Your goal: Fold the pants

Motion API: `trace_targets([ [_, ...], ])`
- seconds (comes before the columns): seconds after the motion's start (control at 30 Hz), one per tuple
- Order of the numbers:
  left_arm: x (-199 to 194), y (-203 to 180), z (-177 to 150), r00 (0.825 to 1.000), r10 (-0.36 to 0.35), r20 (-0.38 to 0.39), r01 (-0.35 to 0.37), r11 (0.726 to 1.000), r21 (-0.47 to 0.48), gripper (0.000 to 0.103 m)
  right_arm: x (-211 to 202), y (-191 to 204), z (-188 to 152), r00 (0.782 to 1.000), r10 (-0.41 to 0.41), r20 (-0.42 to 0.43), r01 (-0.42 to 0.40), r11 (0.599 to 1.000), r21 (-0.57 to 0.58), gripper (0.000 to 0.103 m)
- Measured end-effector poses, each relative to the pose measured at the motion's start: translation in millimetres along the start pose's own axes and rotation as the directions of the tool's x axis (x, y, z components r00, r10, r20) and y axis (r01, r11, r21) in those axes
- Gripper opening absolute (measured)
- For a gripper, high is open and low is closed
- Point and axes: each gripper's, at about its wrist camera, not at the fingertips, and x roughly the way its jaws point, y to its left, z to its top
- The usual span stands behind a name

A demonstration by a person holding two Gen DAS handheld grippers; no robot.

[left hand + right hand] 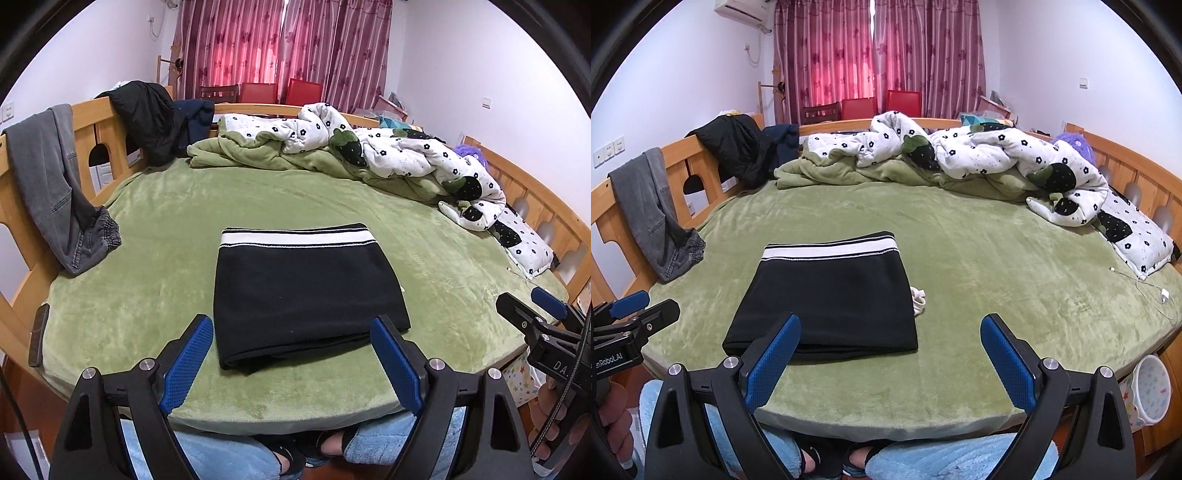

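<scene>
Your left gripper (291,336) and right gripper (890,332) both hang released, empty. The folded pants (306,291) lie just beyond the fingertips. Bare bed (1015,258) spreads to their right.

Light: I see even, soft room light, fairly bright
Source: red curtains (280,44) glow with backlight
Shadows: faint
Edges: strong fisheye bending, black corners
Focus: sharp mid-frame, I see slight softness at the rim

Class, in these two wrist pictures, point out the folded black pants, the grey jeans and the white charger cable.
folded black pants (306,291), left wrist view, middle of the top black panel.
grey jeans (48,177), left wrist view, the leg hanging over the bed rail.
white charger cable (1145,288), right wrist view, the cord near its plug.
</scene>
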Motion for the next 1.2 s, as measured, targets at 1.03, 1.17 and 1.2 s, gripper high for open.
trace_targets([
  [1.03,-6.8,-10.2,10.9,1.0,-0.006,0.021,0.006,1.0,0.0,0.086,-2.1,0.1,1.3,1.0,-0.002,0.016,0.002,1.0,0.028,0.097],
  [1.17,-8.8,-13.9,13.0,1.0,-0.004,0.025,0.004,1.0,-0.007,0.086,-3.9,-0.3,6.8,1.0,0.001,0.028,-0.002,1.0,0.029,0.097],
  [1.2,-8.4,-14.9,13.7,1.0,-0.004,0.022,0.004,1.0,-0.008,0.086,-3.9,-0.4,8.2,1.0,0.004,0.028,-0.004,1.0,0.029,0.097],
])
